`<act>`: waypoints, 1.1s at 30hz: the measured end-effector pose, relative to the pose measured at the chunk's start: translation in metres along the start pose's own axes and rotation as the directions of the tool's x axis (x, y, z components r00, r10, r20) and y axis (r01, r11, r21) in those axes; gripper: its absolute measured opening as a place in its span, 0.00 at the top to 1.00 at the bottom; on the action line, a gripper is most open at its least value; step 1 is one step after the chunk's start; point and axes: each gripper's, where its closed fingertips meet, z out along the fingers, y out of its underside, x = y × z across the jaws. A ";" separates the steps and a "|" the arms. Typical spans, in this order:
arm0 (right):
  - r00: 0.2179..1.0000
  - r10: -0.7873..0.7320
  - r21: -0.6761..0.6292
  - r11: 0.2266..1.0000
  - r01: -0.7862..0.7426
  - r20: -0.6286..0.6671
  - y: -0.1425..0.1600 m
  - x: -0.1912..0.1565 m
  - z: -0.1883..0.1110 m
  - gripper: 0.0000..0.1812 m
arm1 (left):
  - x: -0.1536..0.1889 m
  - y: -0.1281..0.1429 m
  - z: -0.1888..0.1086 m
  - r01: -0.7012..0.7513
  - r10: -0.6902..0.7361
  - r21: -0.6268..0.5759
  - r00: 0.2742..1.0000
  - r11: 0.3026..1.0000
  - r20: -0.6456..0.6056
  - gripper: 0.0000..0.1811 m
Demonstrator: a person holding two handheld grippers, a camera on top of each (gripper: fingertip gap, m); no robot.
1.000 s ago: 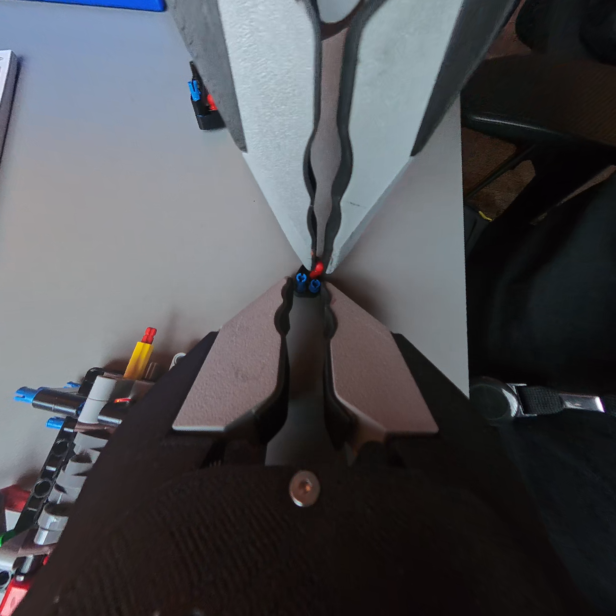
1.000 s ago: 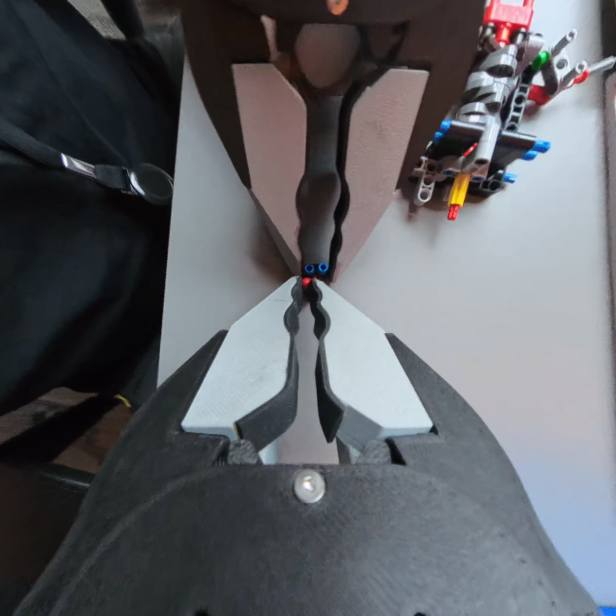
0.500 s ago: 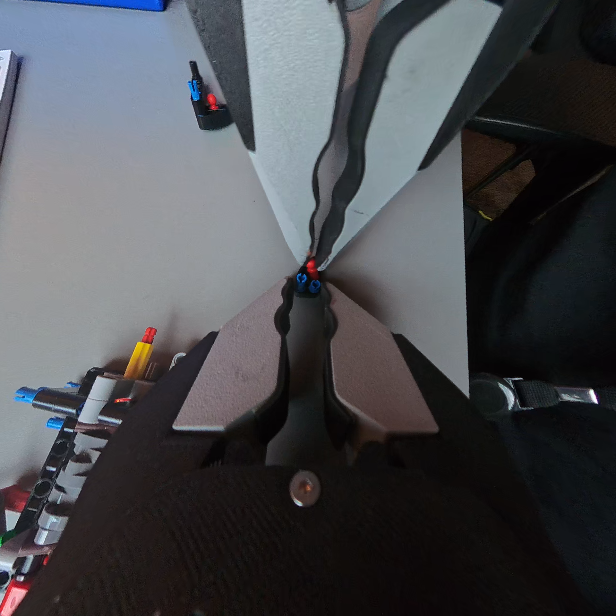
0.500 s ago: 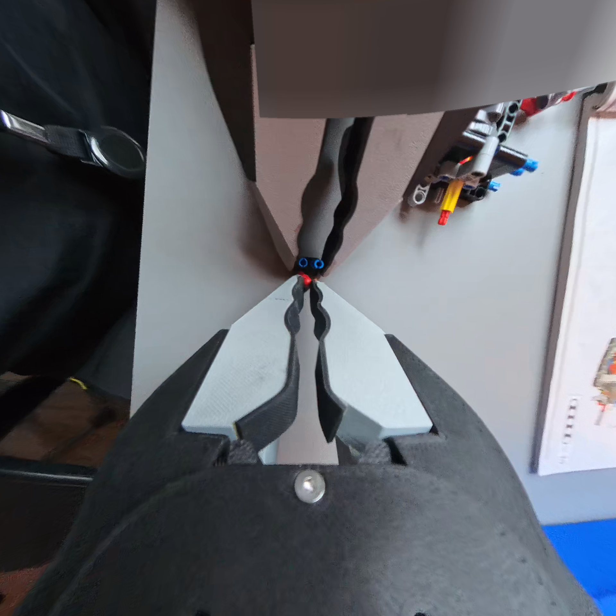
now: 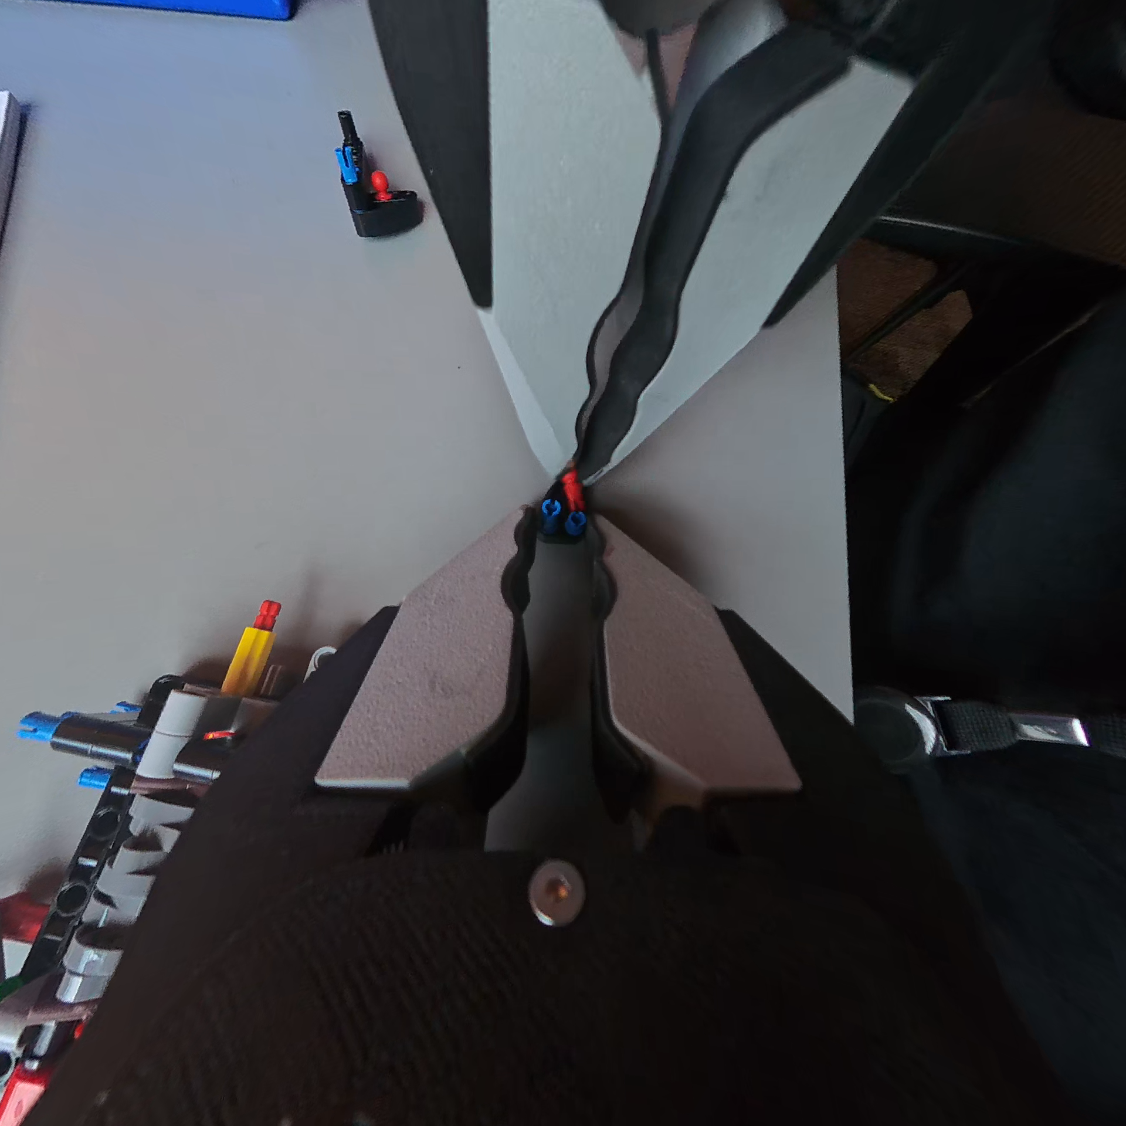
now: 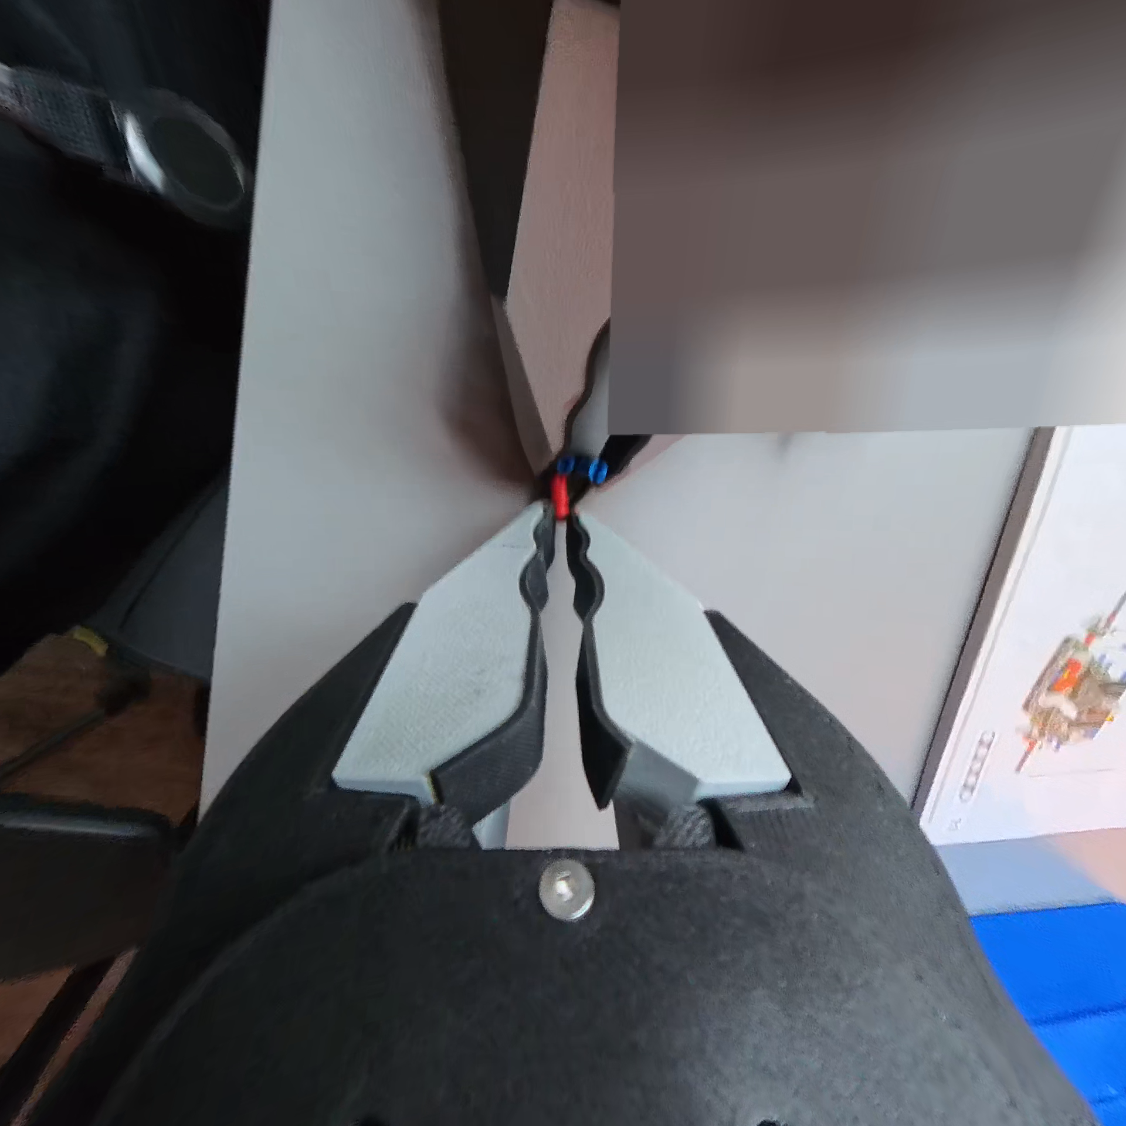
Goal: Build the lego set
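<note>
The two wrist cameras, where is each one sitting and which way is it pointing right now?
Left wrist view: sits on the left gripper, facing along its brown fingers over the table; shows the right gripper opposite.
Right wrist view: sits on the right gripper, facing along its pale fingers; the left gripper opposite is mostly blurred out.
Shared: the red pin meeting the black piece with blue pins.

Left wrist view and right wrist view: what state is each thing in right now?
Left gripper: shut on the small black piece.
Small black piece: held off the table, two blue pins in it.
Right gripper: shut on the red pin.
Red pin: tip at the black piece.
Black corner piece: lying loose on the table.
Booklet: open.
</note>
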 end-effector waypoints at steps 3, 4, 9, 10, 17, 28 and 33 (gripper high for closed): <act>1.000 0.003 0.030 1.000 -0.003 -0.009 -0.002 0.000 0.001 1.00 | 0.000 0.000 0.000 0.002 -0.002 0.000 1.000 1.000 -0.001 0.93; 1.000 0.023 0.045 0.999 -0.023 0.003 -0.001 0.000 0.001 1.00 | 0.000 0.000 0.000 -0.001 0.001 0.001 1.000 1.000 -0.001 0.93; 0.994 0.105 0.116 0.987 -0.109 0.039 -0.002 -0.001 -0.001 0.99 | 0.000 -0.001 0.000 0.009 -0.009 0.004 1.000 1.000 -0.006 0.93; 0.993 0.115 0.138 0.983 -0.119 0.038 -0.003 -0.001 -0.003 0.99 | 0.000 -0.001 -0.001 0.014 -0.014 0.005 1.000 1.000 -0.008 0.93; 0.972 0.233 0.266 0.937 -0.228 0.010 0.000 0.003 -0.013 0.99 | -0.002 -0.004 -0.003 0.015 -0.015 0.027 1.000 1.000 0.021 0.79; 0.946 0.321 0.342 0.895 -0.286 -0.051 0.005 0.006 -0.014 0.99 | -0.003 -0.006 -0.009 0.005 -0.007 0.037 0.999 0.999 0.050 0.76; 0.941 0.333 0.381 0.879 -0.286 -0.060 0.001 0.007 -0.021 0.99 | -0.003 -0.026 -0.028 -0.044 0.034 0.111 0.995 0.993 0.092 0.89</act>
